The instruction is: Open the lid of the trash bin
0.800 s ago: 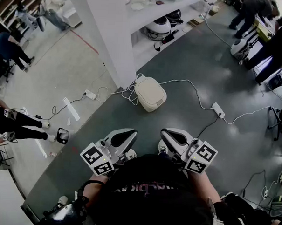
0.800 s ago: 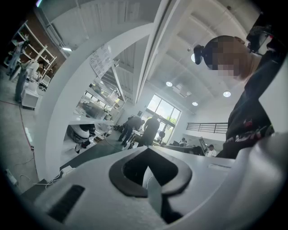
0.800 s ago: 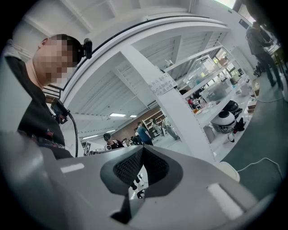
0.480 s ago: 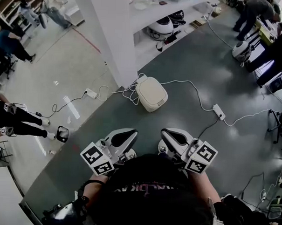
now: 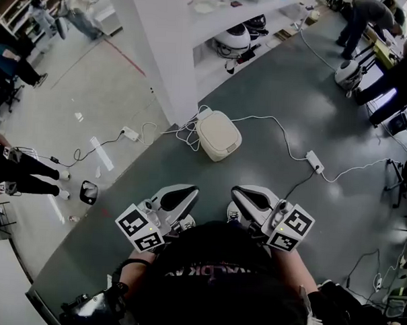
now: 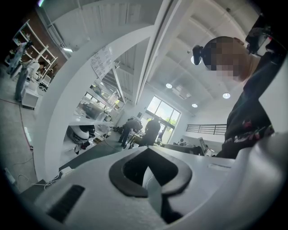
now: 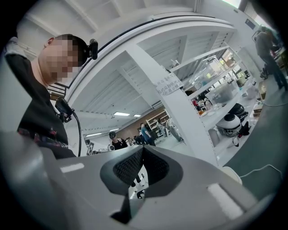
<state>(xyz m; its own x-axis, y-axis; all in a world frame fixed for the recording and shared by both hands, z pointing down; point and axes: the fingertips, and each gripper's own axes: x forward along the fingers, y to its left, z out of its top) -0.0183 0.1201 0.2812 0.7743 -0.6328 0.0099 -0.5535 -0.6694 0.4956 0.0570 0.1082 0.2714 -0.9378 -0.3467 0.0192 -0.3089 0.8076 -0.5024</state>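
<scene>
Here, the left gripper (image 5: pixel 180 194) and right gripper (image 5: pixel 246 195) are hovering level at the person's chest, each with its jaws pressed together on nothing. Open grey floor (image 5: pixel 257 164) is lying between them and the bin (image 5: pixel 218 135). The bin is sitting with its lid down just beside the pillar (image 5: pixel 161 49) corner, and a power strip (image 5: pixel 314 160) is lying off to its right.
</scene>
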